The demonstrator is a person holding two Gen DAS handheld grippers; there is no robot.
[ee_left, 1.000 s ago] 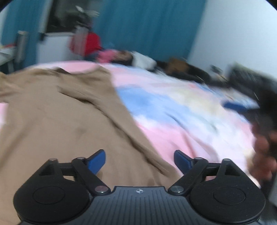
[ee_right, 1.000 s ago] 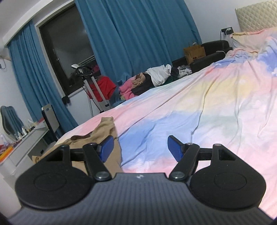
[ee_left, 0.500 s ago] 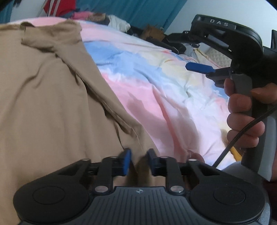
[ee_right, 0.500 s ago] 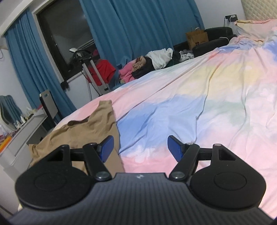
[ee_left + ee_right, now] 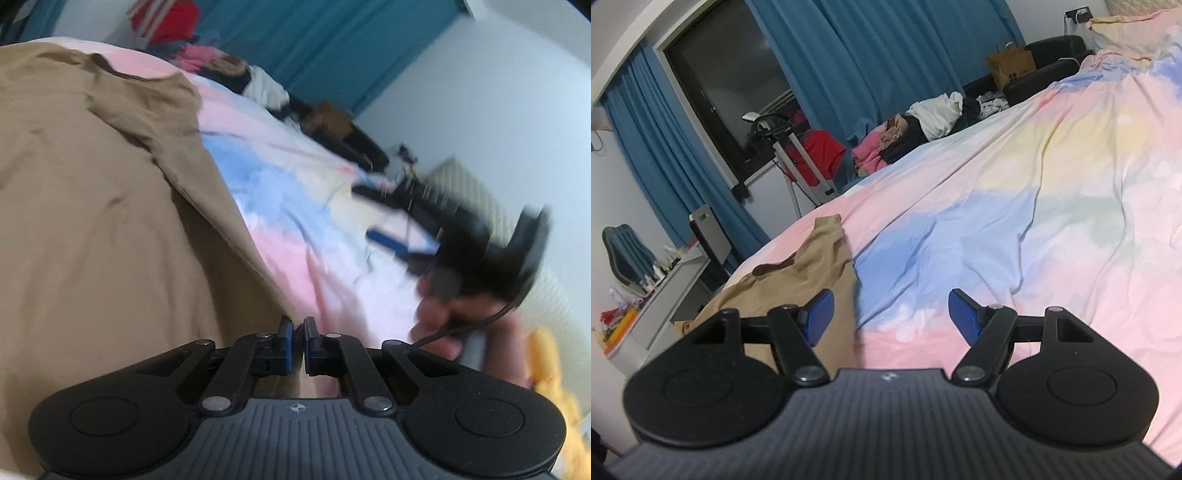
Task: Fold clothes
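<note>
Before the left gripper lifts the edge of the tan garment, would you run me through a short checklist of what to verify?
1. Left gripper closed at the tan garment's near edge: ok.
2. Fabric actually pinched between its fingers: cannot tell, the contact is hidden.
3. Right gripper open and holding nothing: ok.
4. Right gripper clear of the garment: ok, it hovers over the bedsheet.
5. Garment lying flat: not ok, a fold runs down its right side.
6. Bedsheet beside the garment bare for folding: ok.
</note>
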